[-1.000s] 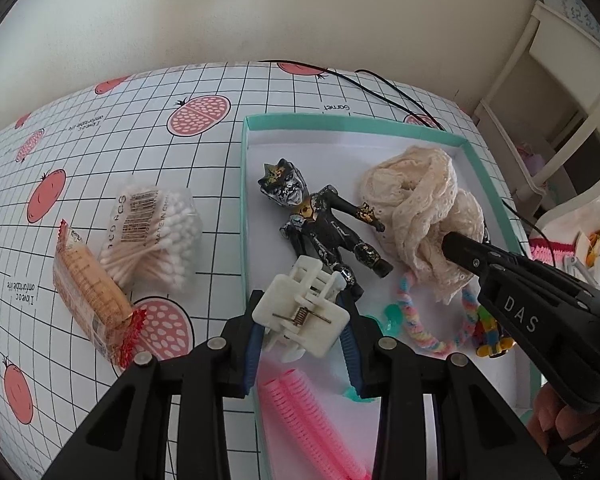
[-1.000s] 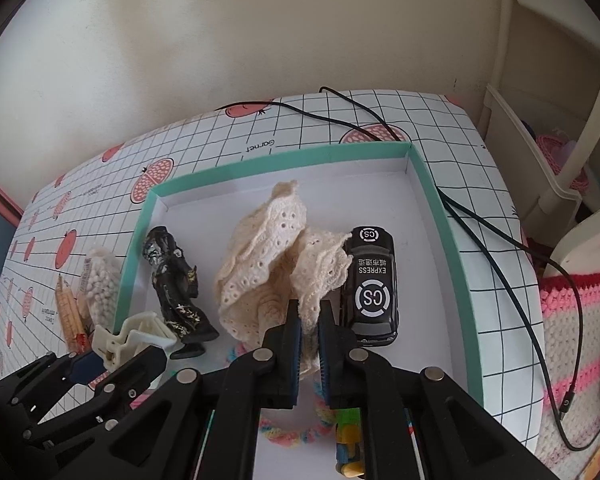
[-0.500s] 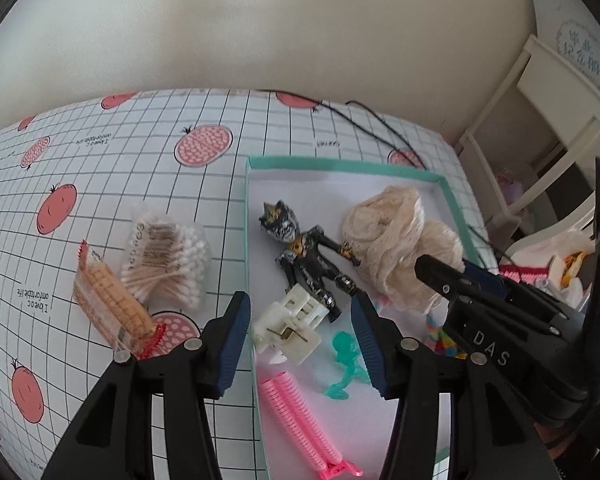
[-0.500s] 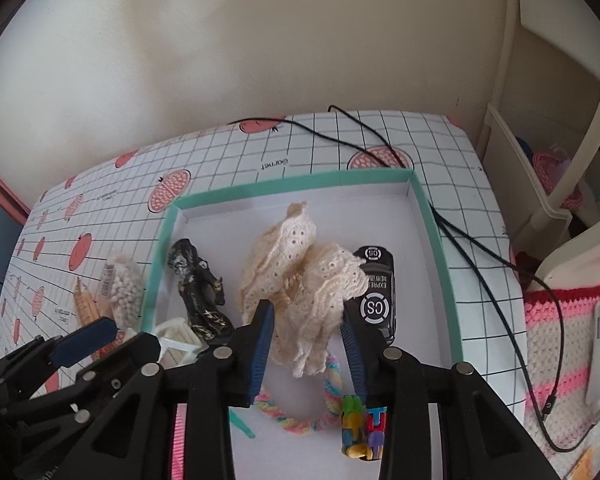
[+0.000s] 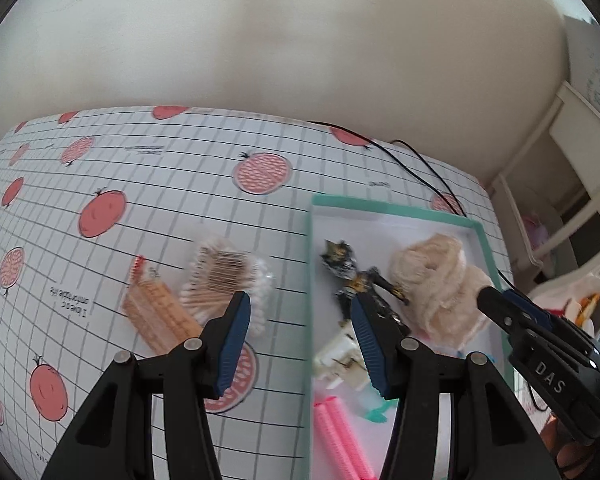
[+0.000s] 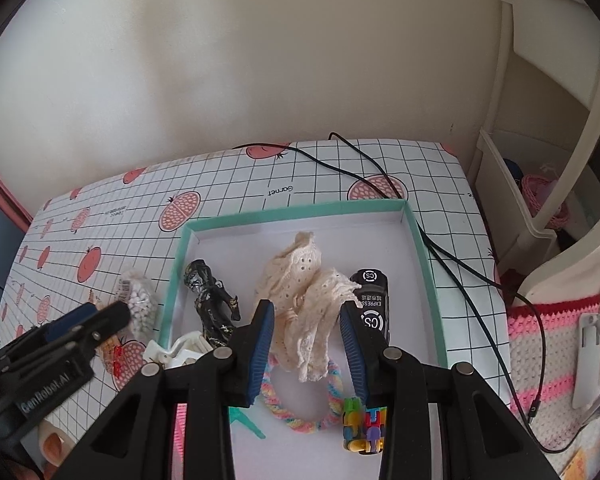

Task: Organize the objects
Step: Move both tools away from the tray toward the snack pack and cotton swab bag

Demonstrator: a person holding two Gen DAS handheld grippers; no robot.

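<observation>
The teal-rimmed tray [image 6: 424,276] sits on the right part of the gridded tablecloth [image 5: 172,184], and most of the objects lie inside it. A cream lace cloth [image 6: 304,300] is heaped at the tray's centre; a black toy car [image 6: 370,304] lies just right of it, touching its edge. A dark figurine [image 6: 212,304] lies left of the cloth, near the tray's left wall. At the figurine's near end rests a white clip [image 6: 176,350], close to the tray's near-left corner. A pastel braided hair tie [image 6: 300,404] lies near of the cloth, partly under its hanging edge, with a multicoloured block toy [image 6: 362,426] just to its right. A pink hair roller [image 5: 340,436] and a small teal piece [image 5: 378,412] lie at the tray's near end. Outside the tray, to its left, a bag of cotton swabs [image 5: 224,276] and a wrapped pack of biscuits [image 5: 156,312] rest side by side on the cloth. The left gripper [image 5: 300,336] hangs above the tray's left wall, jaws spread wide and empty. The right gripper [image 6: 306,352] hangs over the lace cloth, jaws likewise apart, holding nothing. A black cable [image 6: 460,264] runs across the table's far-right part, past the tray's right wall.
</observation>
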